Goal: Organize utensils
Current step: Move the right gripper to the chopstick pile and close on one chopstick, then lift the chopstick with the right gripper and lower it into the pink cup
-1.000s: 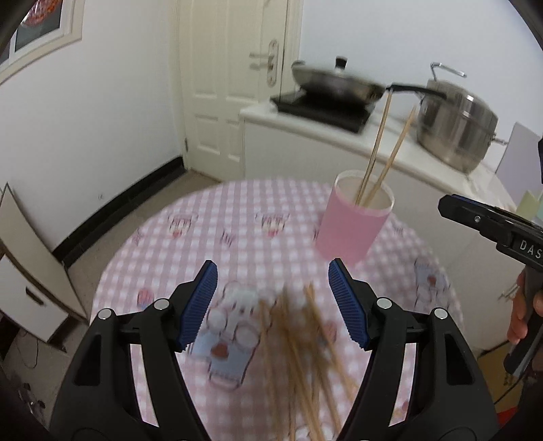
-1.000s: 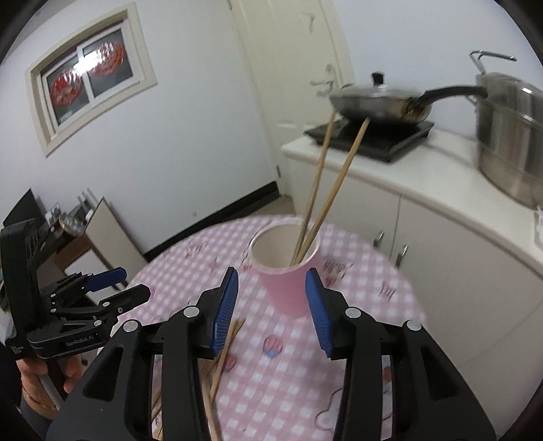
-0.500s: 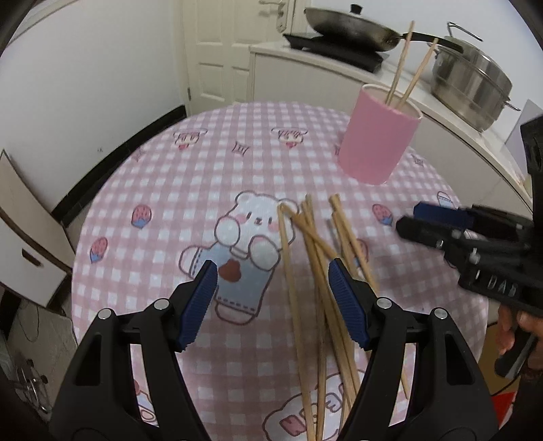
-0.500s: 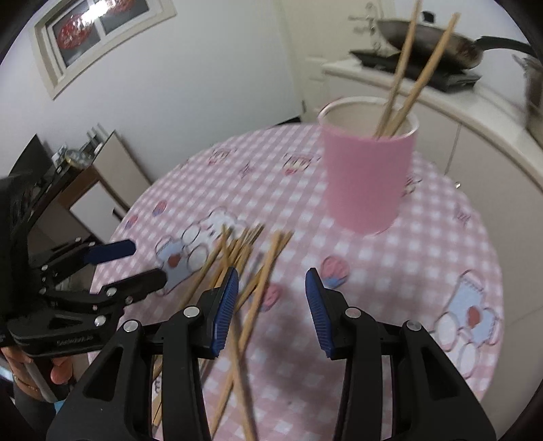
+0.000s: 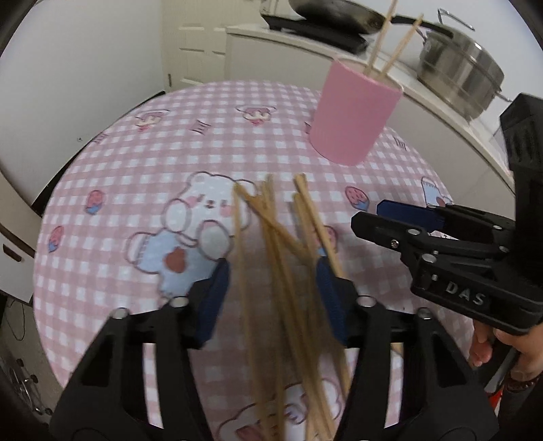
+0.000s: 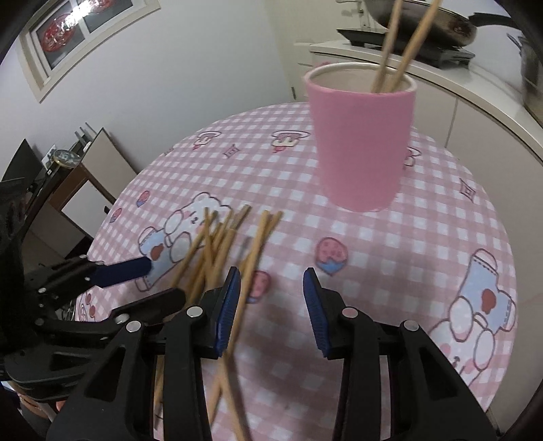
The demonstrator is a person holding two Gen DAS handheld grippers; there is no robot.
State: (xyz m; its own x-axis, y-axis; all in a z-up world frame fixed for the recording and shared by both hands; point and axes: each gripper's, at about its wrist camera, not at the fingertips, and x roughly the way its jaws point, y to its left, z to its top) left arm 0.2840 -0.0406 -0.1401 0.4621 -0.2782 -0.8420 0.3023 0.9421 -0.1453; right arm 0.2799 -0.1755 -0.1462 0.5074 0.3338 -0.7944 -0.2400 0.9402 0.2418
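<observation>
Several loose wooden chopsticks (image 5: 271,237) (image 6: 210,247) lie in a crossed pile on the pink checked tablecloth (image 5: 169,142) (image 6: 407,254). Behind them stands a pink cup (image 5: 353,118) (image 6: 363,146) holding two chopsticks (image 5: 380,47) (image 6: 414,44). My left gripper (image 5: 271,271) (image 6: 166,279) hangs low over the pile. Its jaws are closing with several chopsticks between them, and the pads do not visibly press on any. My right gripper (image 6: 271,274) (image 5: 373,213) sits right of the pile, jaws closing slightly. Bare cloth lies between its pads, and one chopstick runs along the left pad.
A counter behind the table carries a frying pan (image 5: 332,13) on a hob and a steel pot (image 5: 461,78). A white door (image 5: 193,44) is at the back left. A low cabinet (image 6: 85,176) stands beside the table. A hand (image 5: 482,342) holds the right gripper.
Both grippers have dropped toward the table and tipped downward. The left jaws have narrowed around the chopstick pile. The cup and the pile have not moved.
</observation>
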